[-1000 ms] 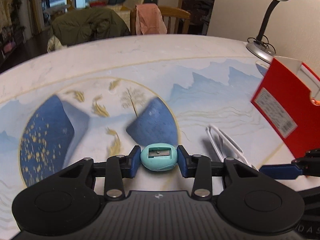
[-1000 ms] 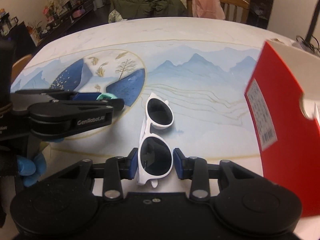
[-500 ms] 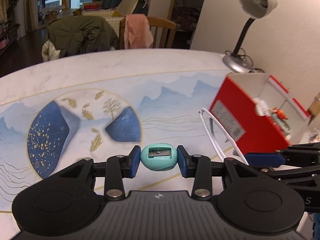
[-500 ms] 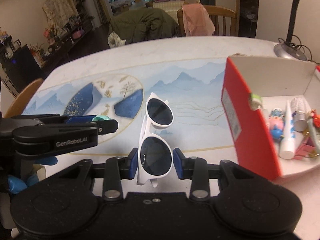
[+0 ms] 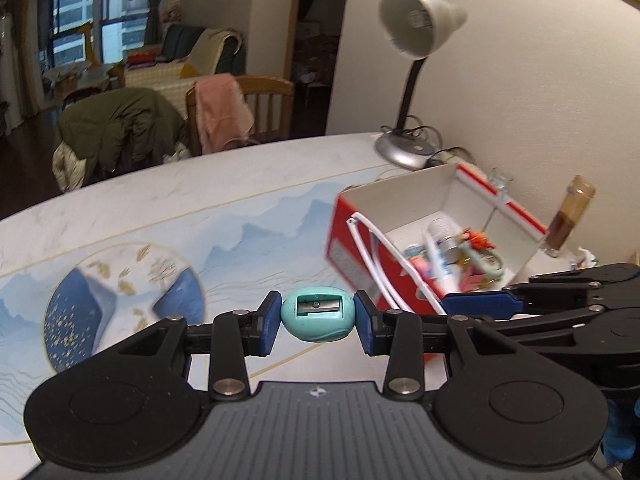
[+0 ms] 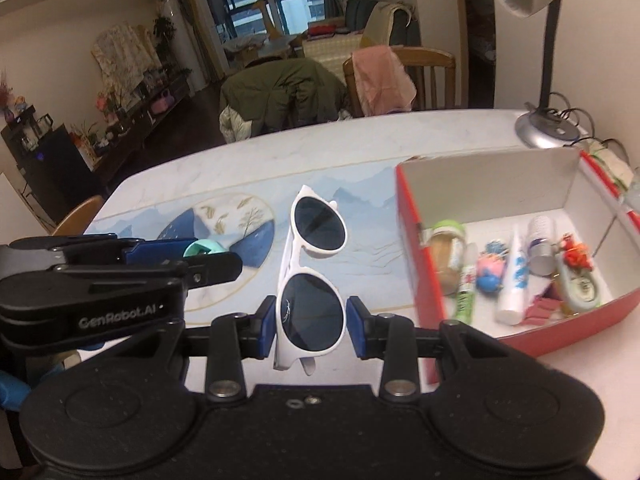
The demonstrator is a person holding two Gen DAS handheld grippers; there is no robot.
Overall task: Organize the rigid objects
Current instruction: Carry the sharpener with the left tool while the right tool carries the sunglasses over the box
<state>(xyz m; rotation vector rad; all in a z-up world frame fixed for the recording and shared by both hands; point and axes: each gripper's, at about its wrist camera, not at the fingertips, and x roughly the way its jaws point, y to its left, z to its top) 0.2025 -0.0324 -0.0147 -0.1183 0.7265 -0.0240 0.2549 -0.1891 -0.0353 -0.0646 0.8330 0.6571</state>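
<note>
Two grippers were loaded. Left wrist view: the left gripper (image 5: 316, 319) clenched a teal sharpener (image 5: 317, 318) above the table (image 5: 168, 204) — the red box (image 5: 436, 224) sat ahead to the right. Right wrist view: the right gripper (image 6: 311, 322) clamped white sunglasses (image 6: 312, 276) by one lens, aloft just left of the box (image 6: 520, 240) — the left gripper (image 6: 168, 256) hung alongside.
</note>
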